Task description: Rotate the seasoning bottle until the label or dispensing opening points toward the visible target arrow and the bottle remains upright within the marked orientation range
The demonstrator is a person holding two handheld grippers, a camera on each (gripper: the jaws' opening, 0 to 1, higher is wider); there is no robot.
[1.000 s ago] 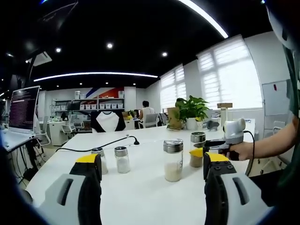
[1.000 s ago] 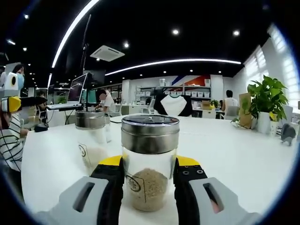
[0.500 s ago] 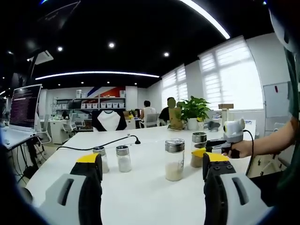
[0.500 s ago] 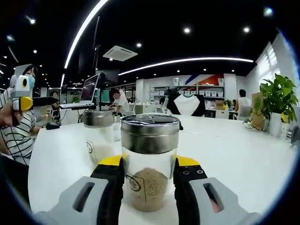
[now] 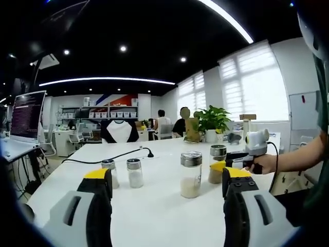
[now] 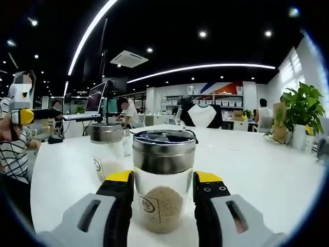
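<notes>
The left gripper (image 5: 160,188), grey with yellow-tipped black jaws, hangs wide open over the white tabletop (image 5: 154,216), holding nothing. Ahead of it, from left to right, stand two small glass shakers with metal caps (image 5: 121,173), a taller glass jar of pale grains with a steel lid (image 5: 190,174), and then the task's bottle.

The right gripper (image 6: 163,191) has its yellow-tipped jaws set to either side of the clear glass seasoning bottle with a brushed-steel lid (image 6: 163,177). They look closed against the glass, though whether the grip is firm I cannot tell. In the left gripper view the same bottle stands near the table's right side, beside a person's hand (image 5: 263,163).

The bottle stands upright on the table, about a third full of tan, sandy granules. A small square printed label (image 6: 147,204) sits low on the glass, turned a little left of the camera. The lid's top shows a dark dispensing slot.

No target arrow is visible, so overshooting the heading is a real risk. A loose pinch could let the smooth glass slip rather than turn, and an off-centre twist could tip the bottle or knock it into the second steel-lidded glass jar (image 6: 106,154) just behind on the left.
</notes>
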